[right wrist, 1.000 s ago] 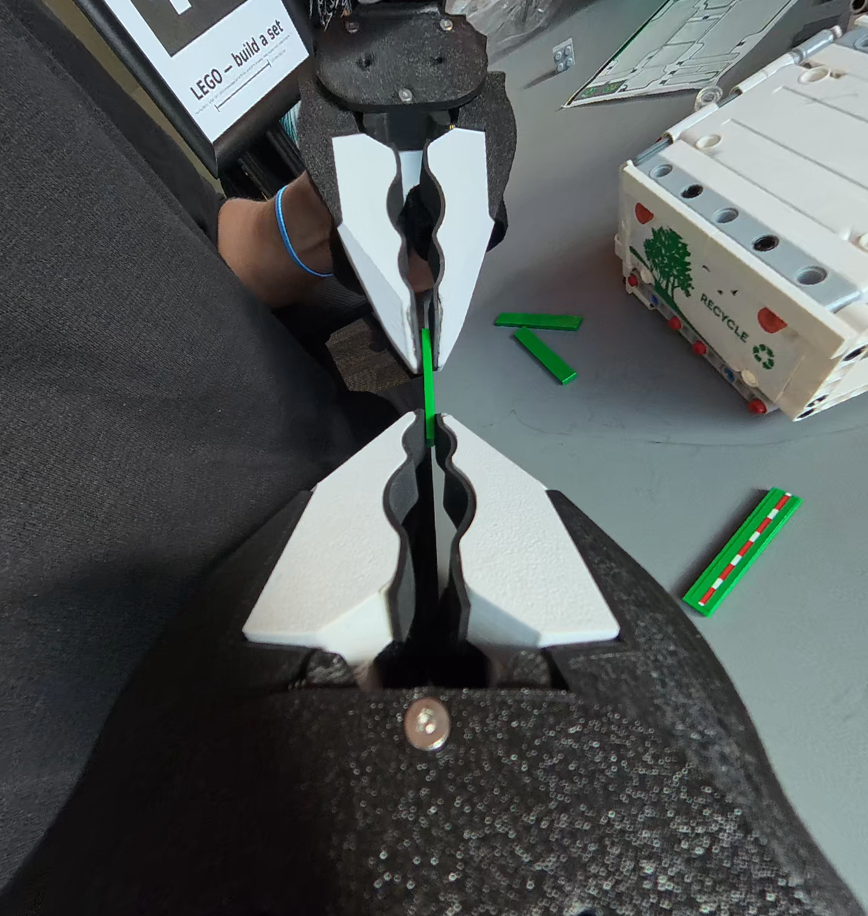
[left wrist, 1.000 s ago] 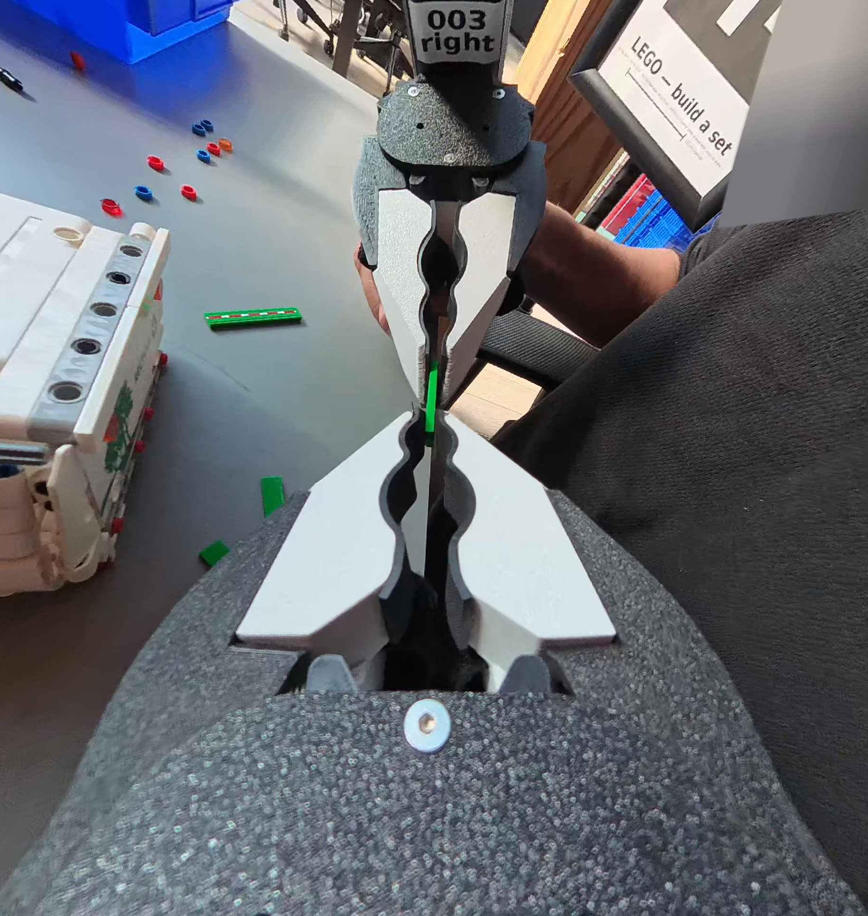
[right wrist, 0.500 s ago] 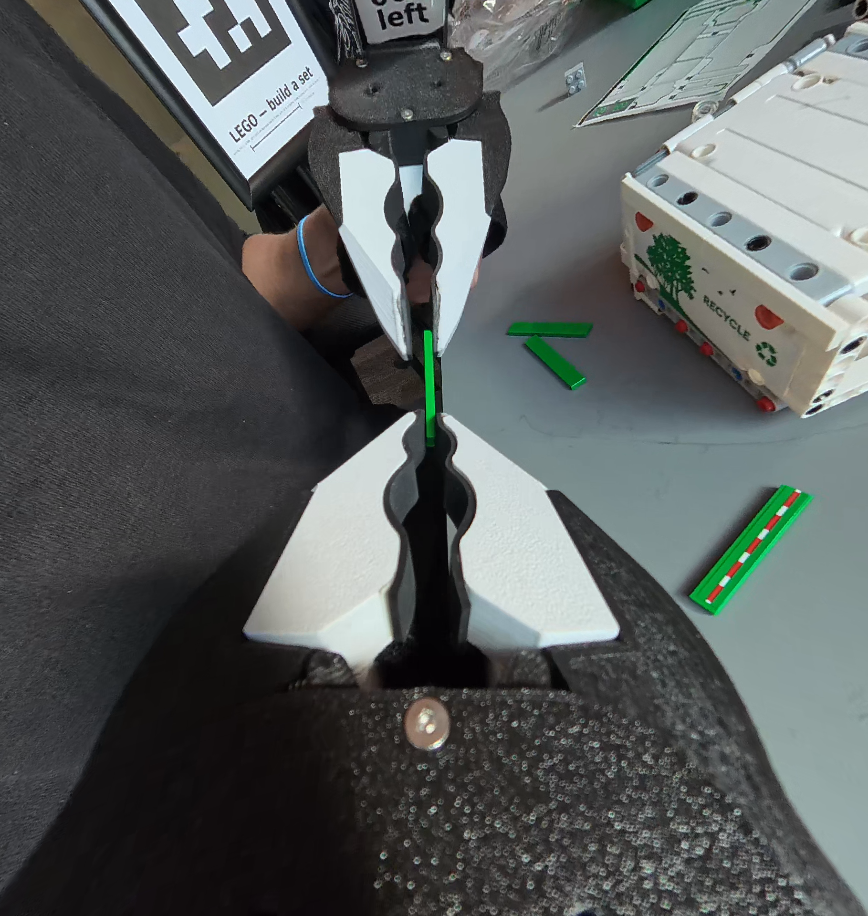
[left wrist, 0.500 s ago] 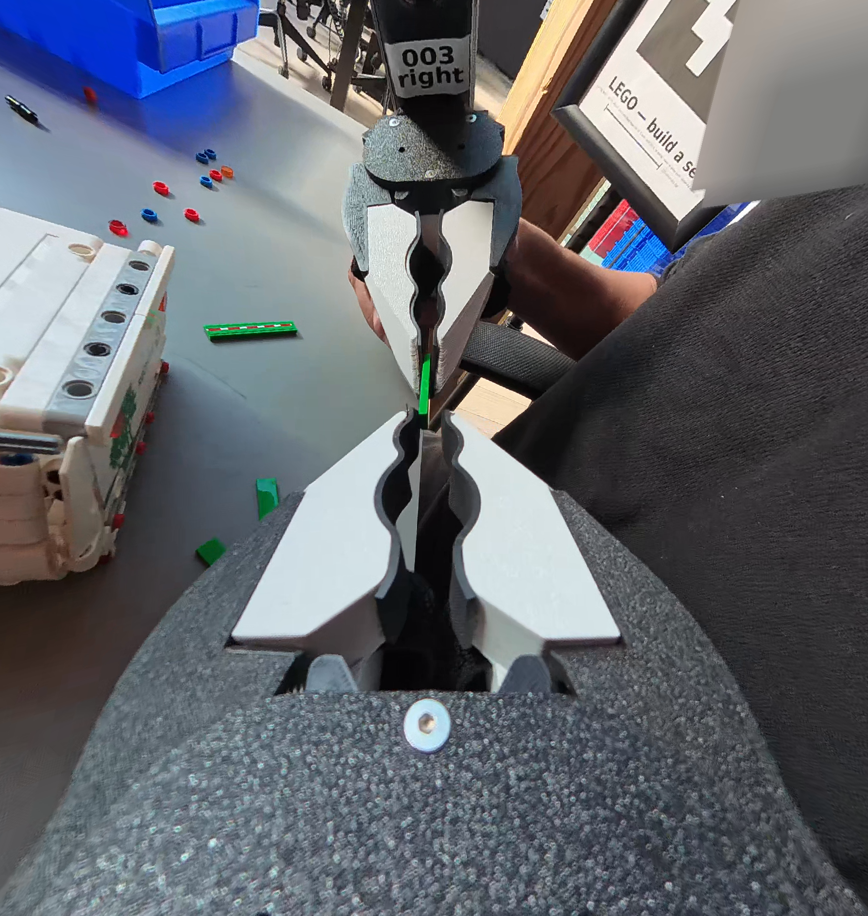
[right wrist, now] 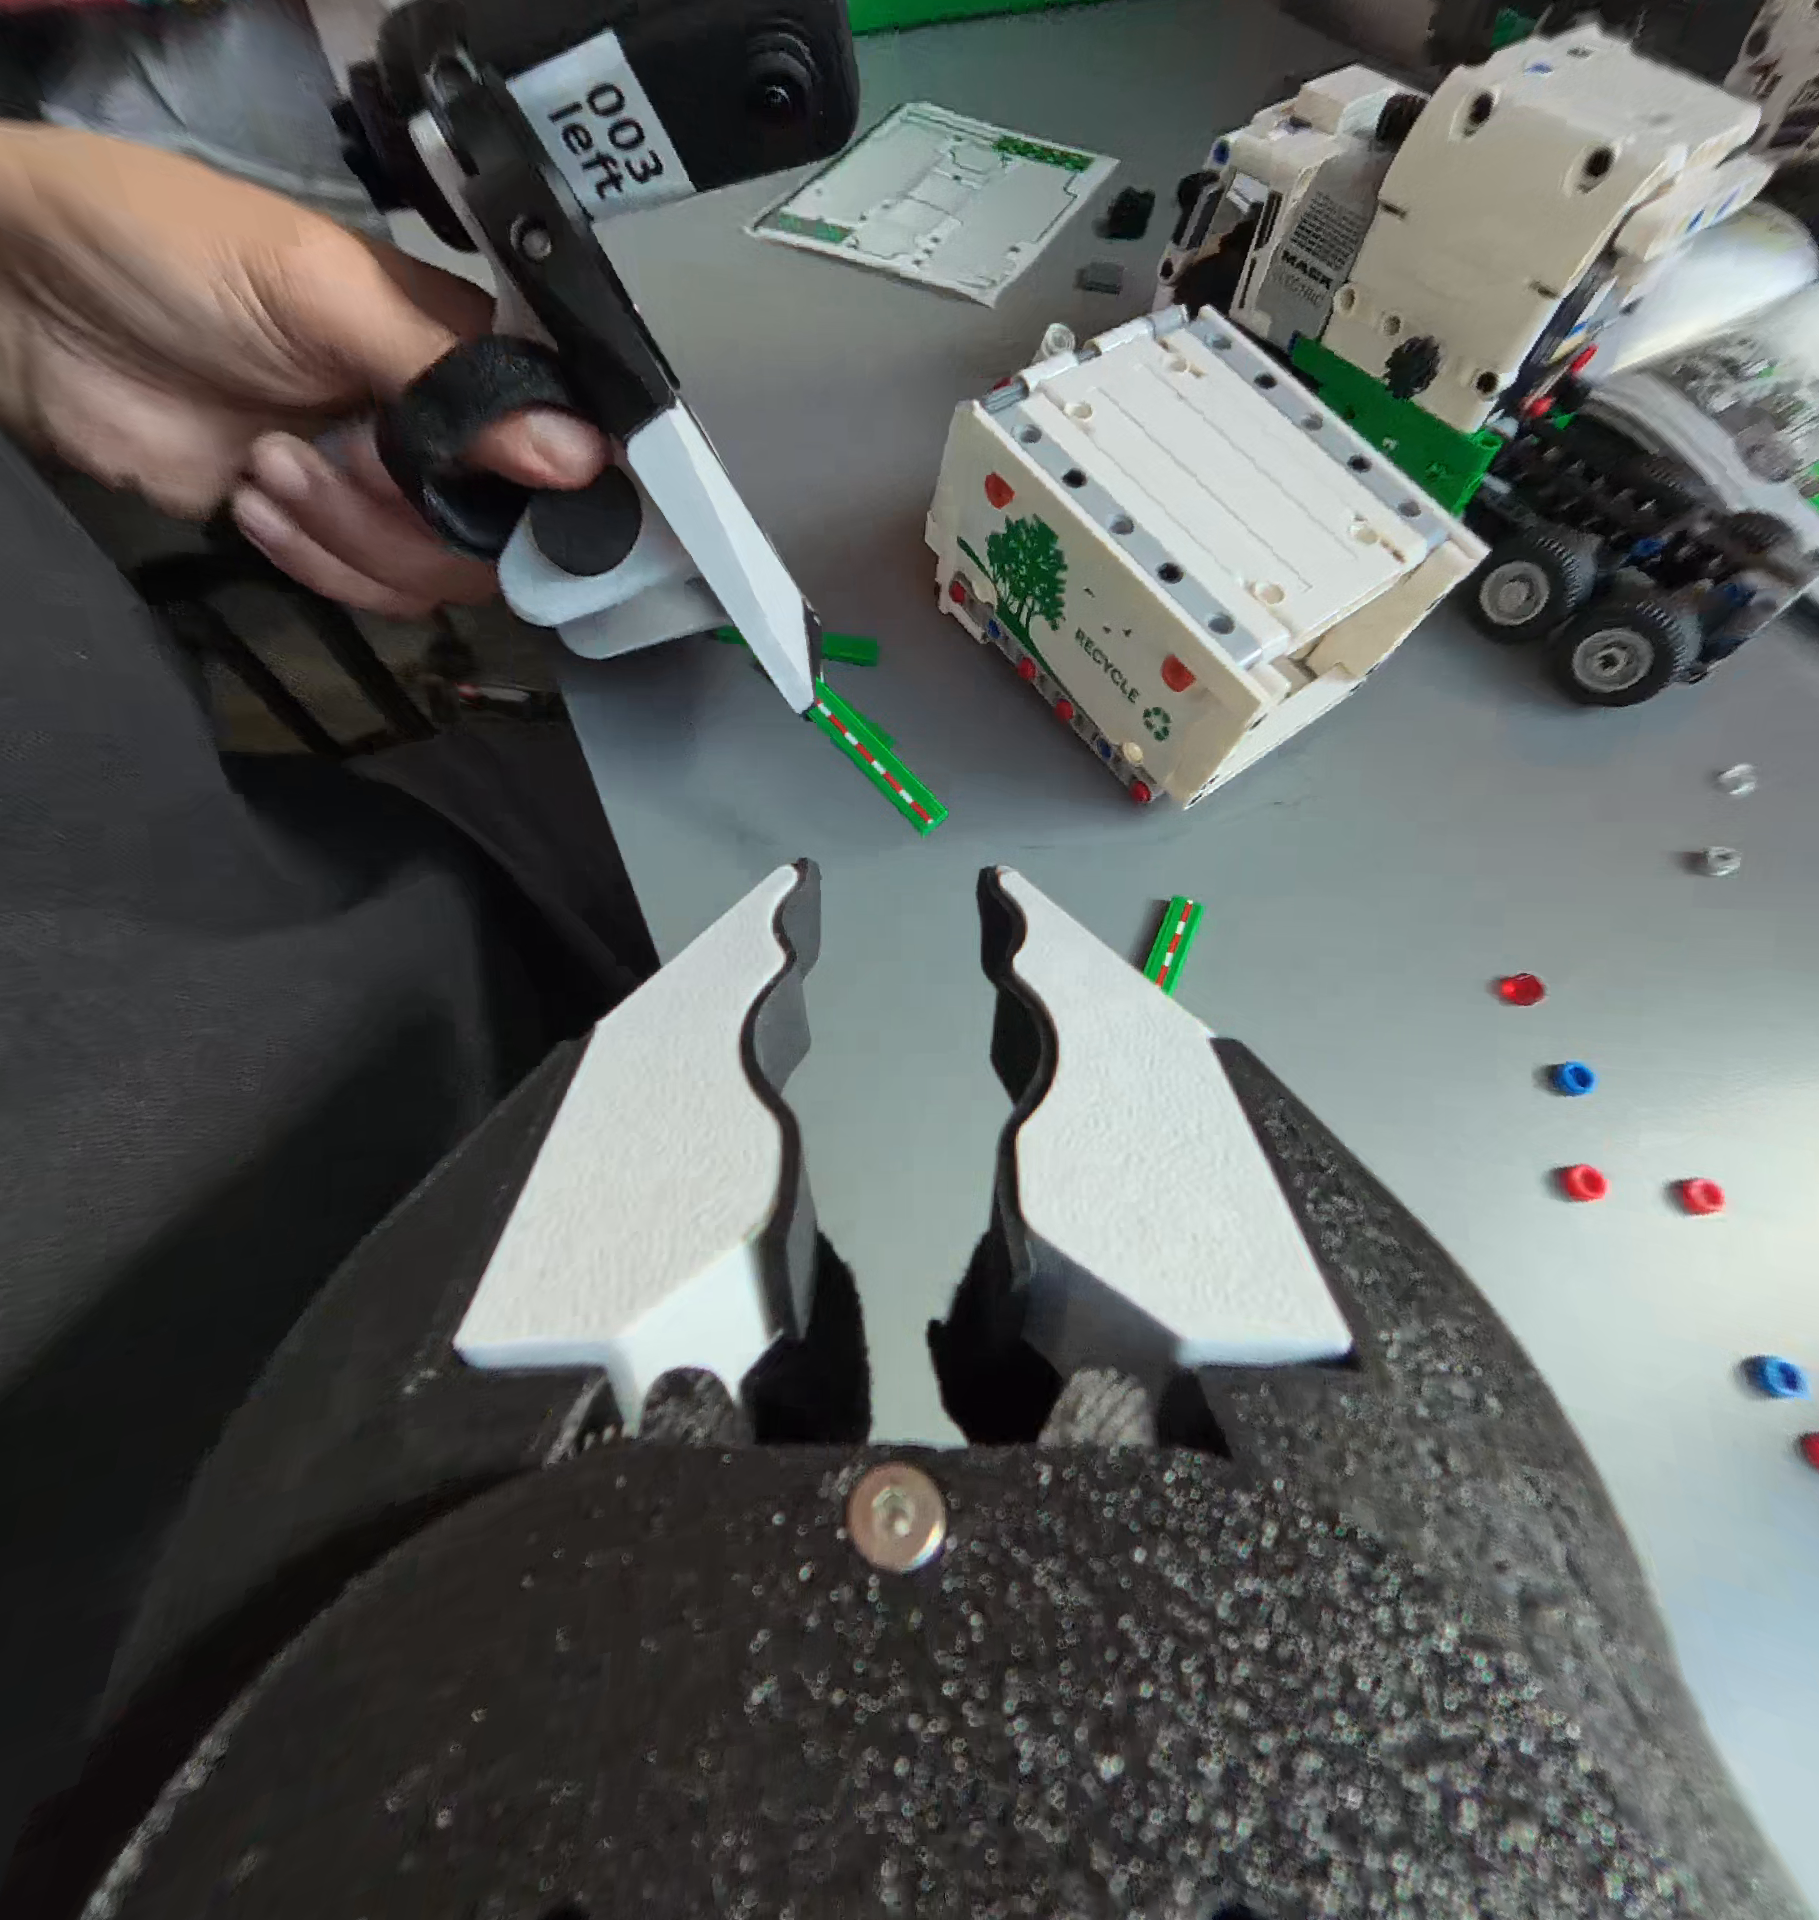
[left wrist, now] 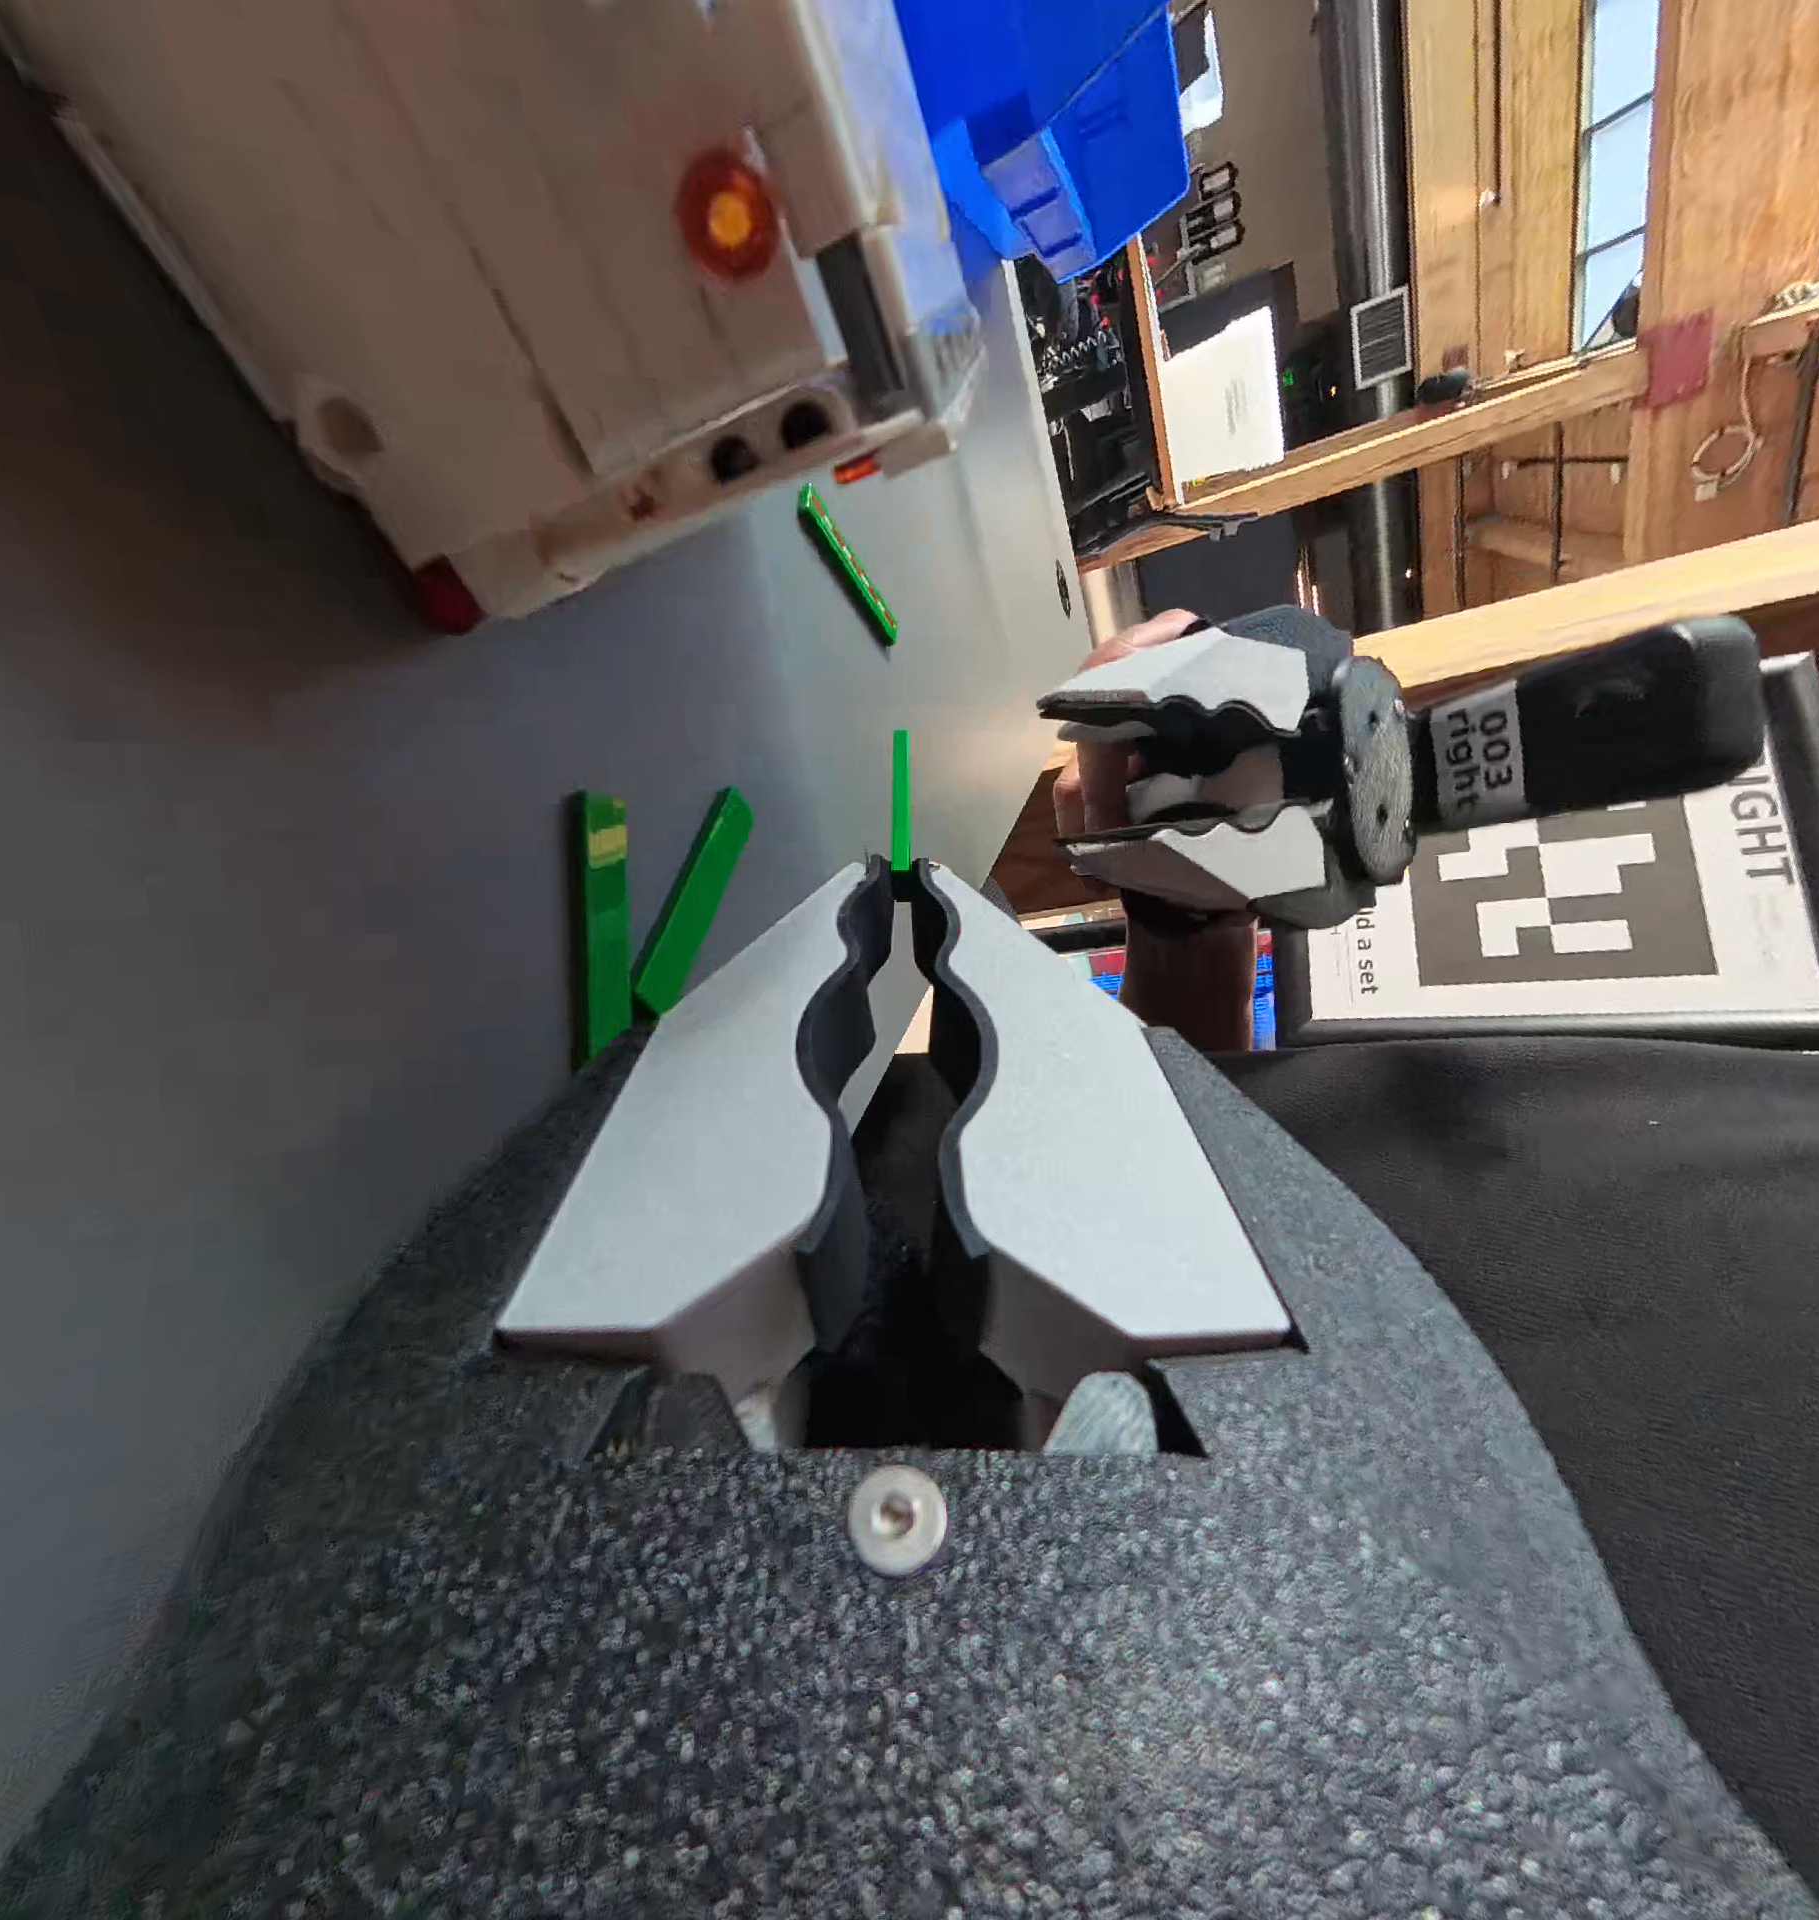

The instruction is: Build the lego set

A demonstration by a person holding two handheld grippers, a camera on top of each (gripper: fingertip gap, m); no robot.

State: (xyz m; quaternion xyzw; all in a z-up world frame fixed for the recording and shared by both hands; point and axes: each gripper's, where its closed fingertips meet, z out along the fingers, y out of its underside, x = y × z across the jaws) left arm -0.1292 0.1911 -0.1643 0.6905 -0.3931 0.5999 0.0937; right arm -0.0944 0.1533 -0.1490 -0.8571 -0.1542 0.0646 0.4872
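Observation:
My left gripper (left wrist: 900,878) is shut on one end of a thin green tile (left wrist: 900,800), seen edge-on and sticking out past the tips. In the right wrist view this left gripper (right wrist: 809,698) holds the tile (right wrist: 879,769), which has a red-and-white stripe, low over the grey table. My right gripper (right wrist: 900,883) is open and empty above the table; it also shows in the left wrist view (left wrist: 1081,790), apart from the tile. The white container body with a tree print (right wrist: 1175,561) stands beyond the tile.
A second striped tile (right wrist: 1173,943) lies by my right fingertip. Two plain green tiles (left wrist: 692,899) lie near my left gripper. The truck chassis with cab (right wrist: 1507,312) stands behind the container. Small red and blue round pieces (right wrist: 1580,1182) dot the table at right. A sheet (right wrist: 936,197) lies far back. My hands' fingertips stand some 6 centimeters from each other. From either gripper's tips it is about 20 centimeters to the truck chassis with cab (right wrist: 1507,312).
My right gripper let go of the green tile, opened and drew away. My left gripper kept the tile and swung it down toward the table near the white container.

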